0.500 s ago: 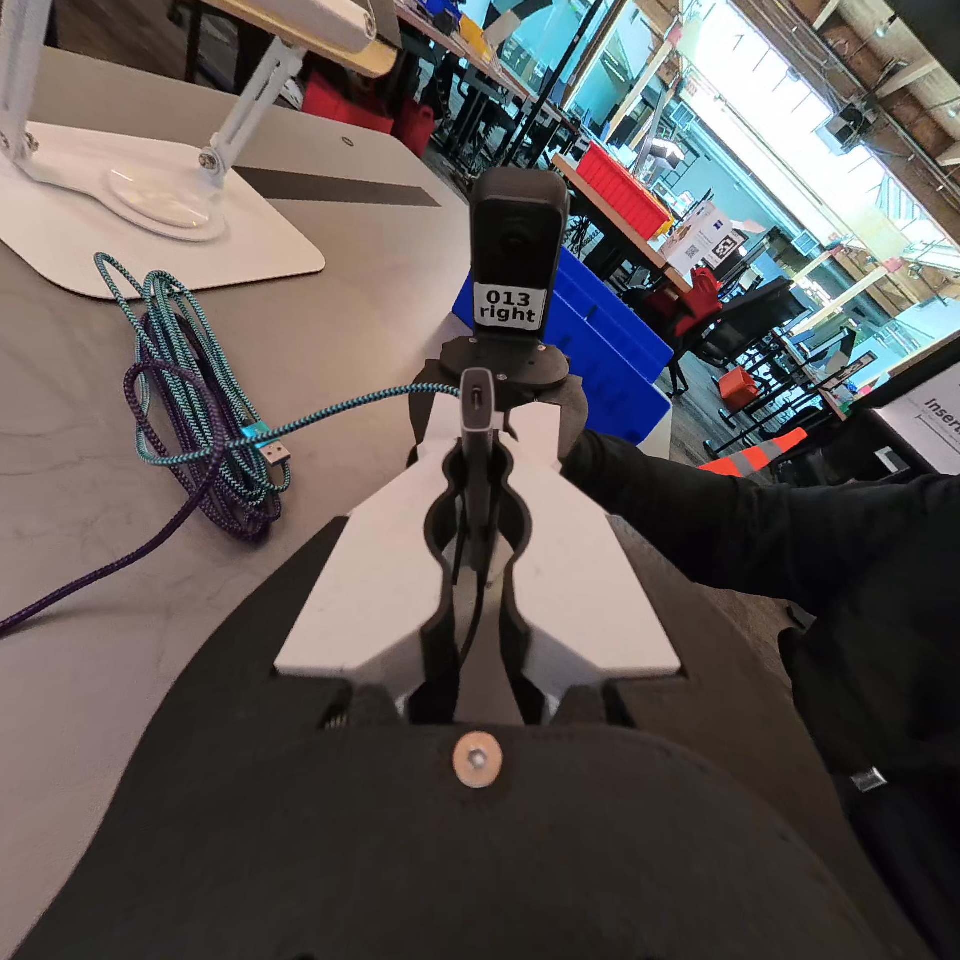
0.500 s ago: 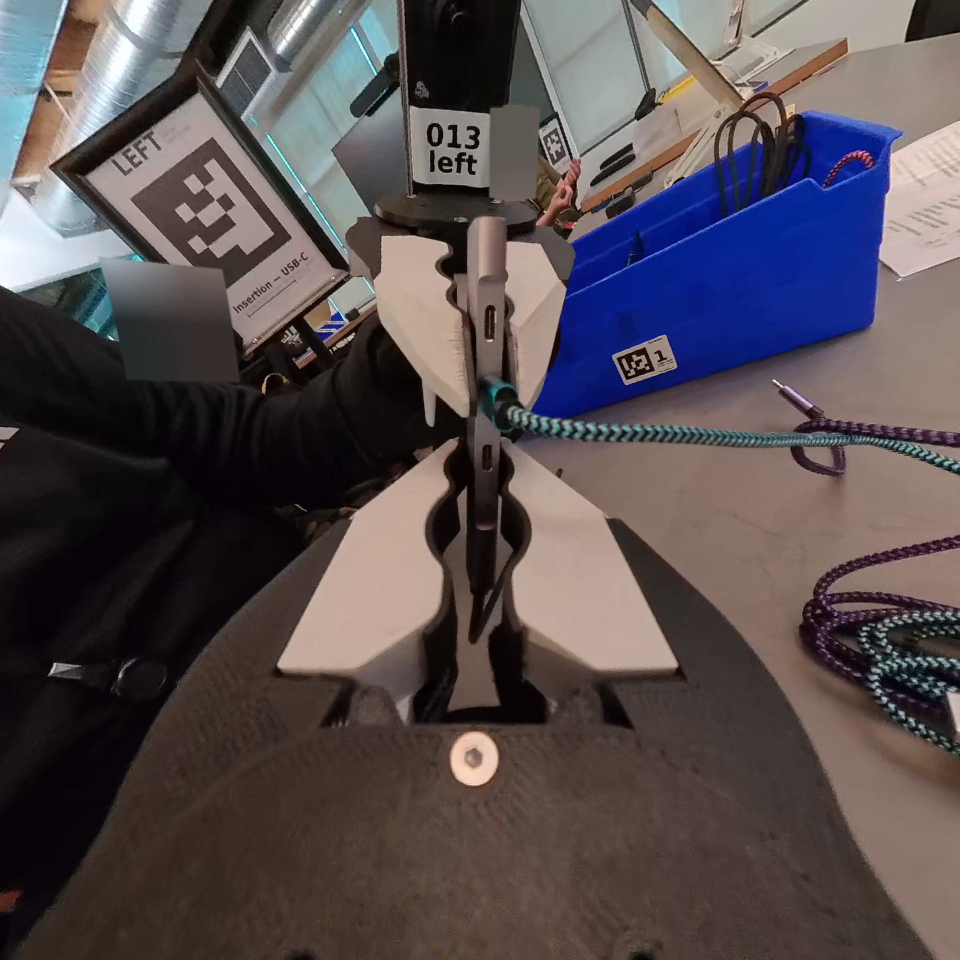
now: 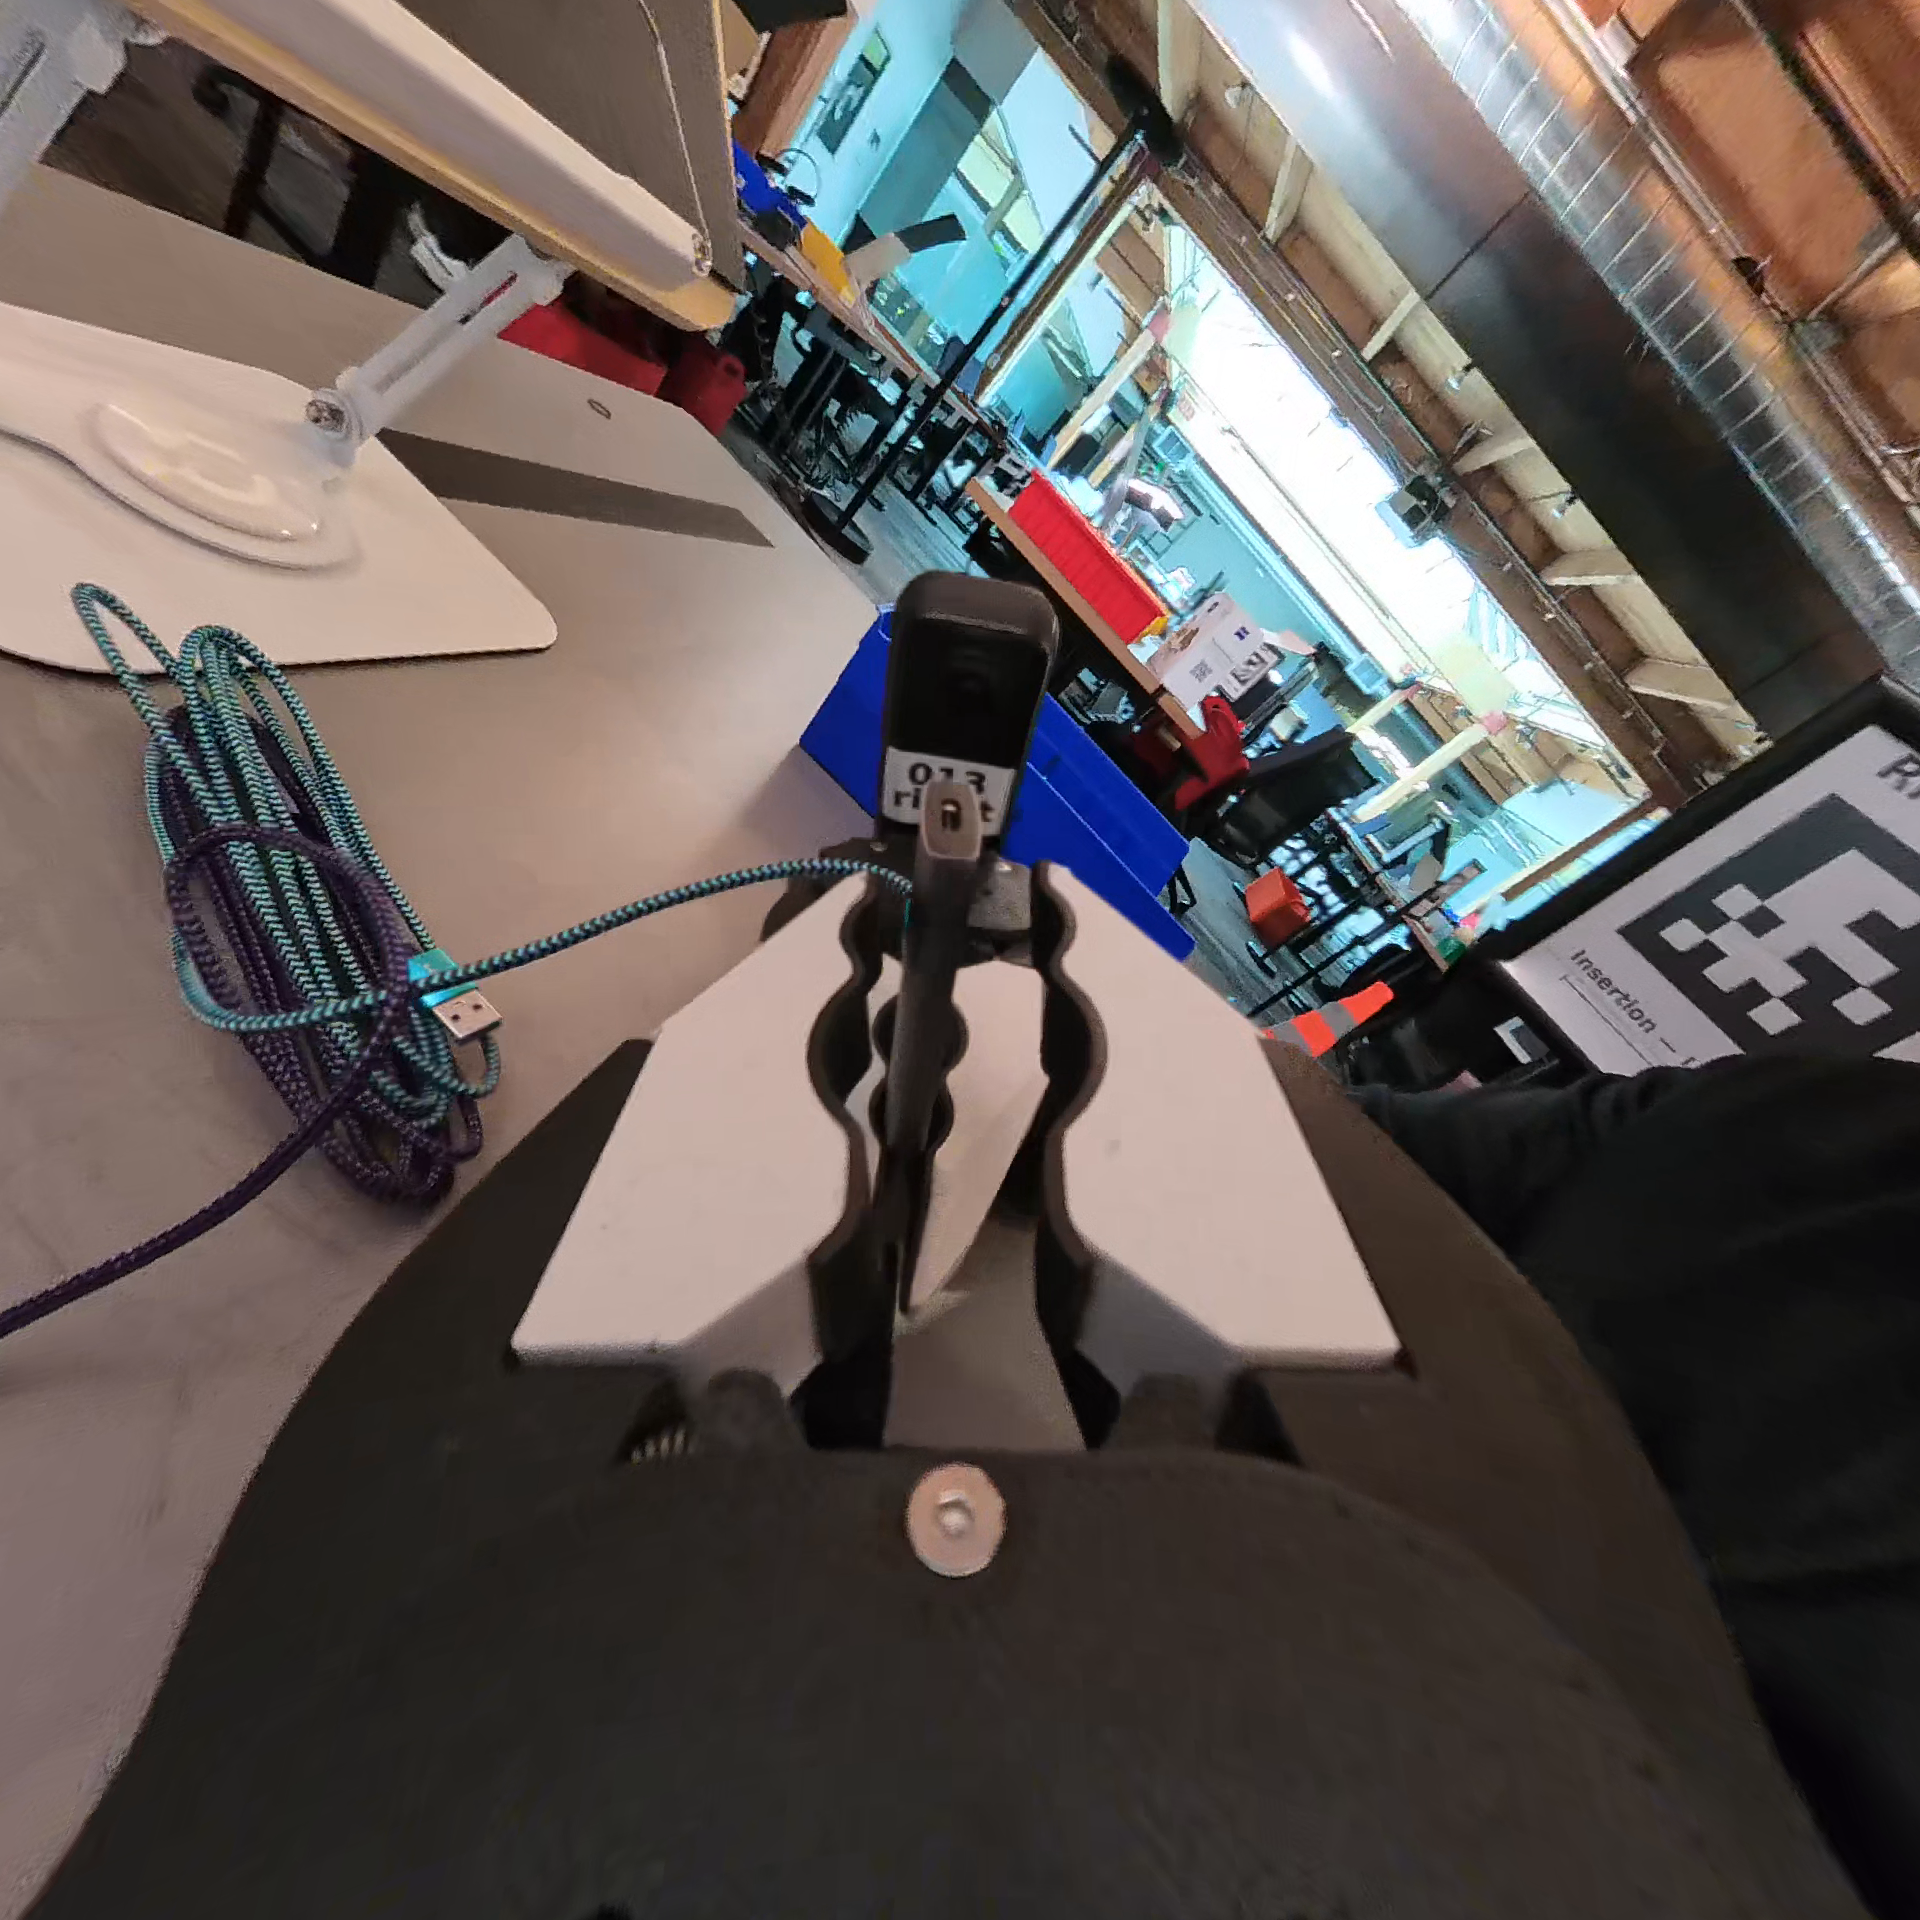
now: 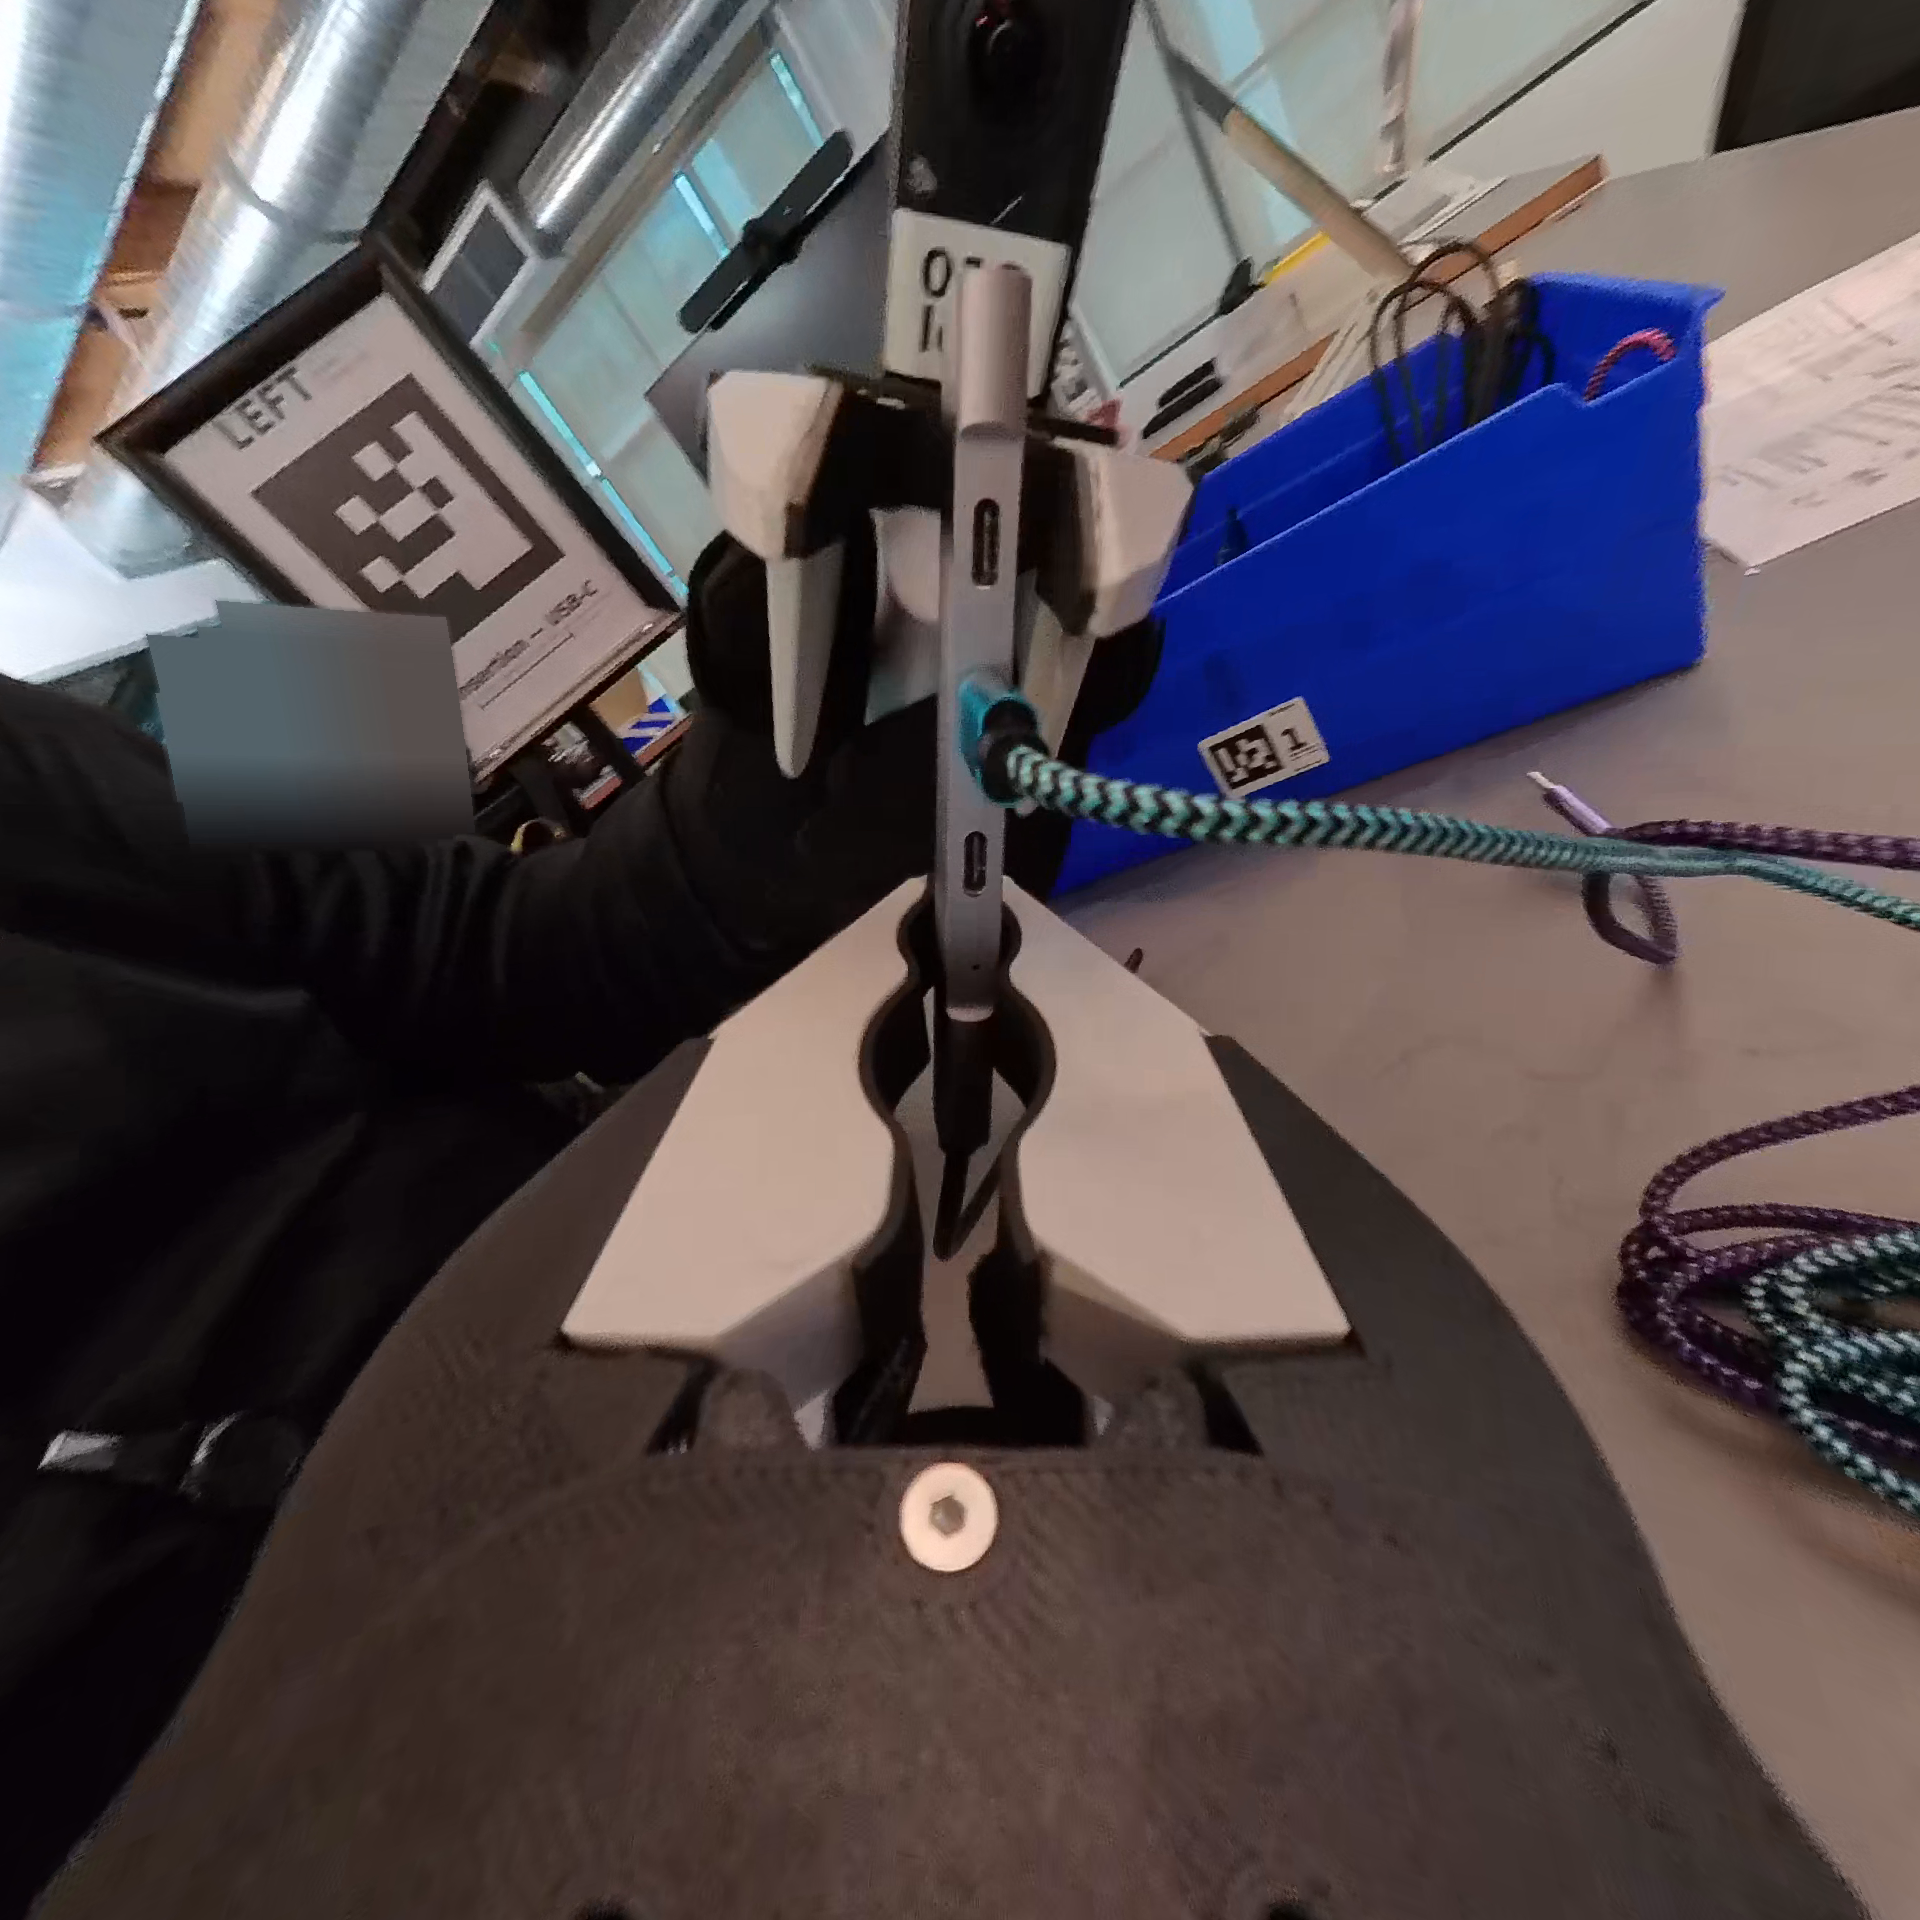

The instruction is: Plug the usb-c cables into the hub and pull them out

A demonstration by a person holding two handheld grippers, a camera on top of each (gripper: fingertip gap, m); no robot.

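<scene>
Your right gripper (image 4: 966, 906) has its white fingers clenched on the near end of the slim grey metal usb-c hub (image 4: 977, 644), which stands lengthwise between the two grippers above the grey table (image 4: 1351, 1039). The hub's near tip sits pinched right at the fingertips, and a short dark lead runs back from it into the gap behind them.

Your left gripper (image 3: 956, 914) faces the other way at the hub's far end. Its fingers (image 3: 727, 1122) are released. In the right wrist view they stand apart on either side of the hub with a clear gap, so only the right gripper holds it. In the left wrist view the hub (image 3: 935, 997) runs up the middle of that open gap, its end poking out just beyond the fingertips.

The teal braided cable (image 4: 1299, 821) is plugged into the middle port on the hub's right-hand edge. It leads off to the right and down to the table. The ports just nearer and just farther along that edge are empty.

The purple braided cable (image 4: 1766, 831) is not in the hub. Its small plug (image 4: 1558, 798) lies loose on the table, right of the hub and near the blue plastic bin (image 4: 1455, 623). Both cables gather in a mixed coil (image 3: 301, 935) on the table, near a white flat stand base (image 3: 312, 592).
</scene>
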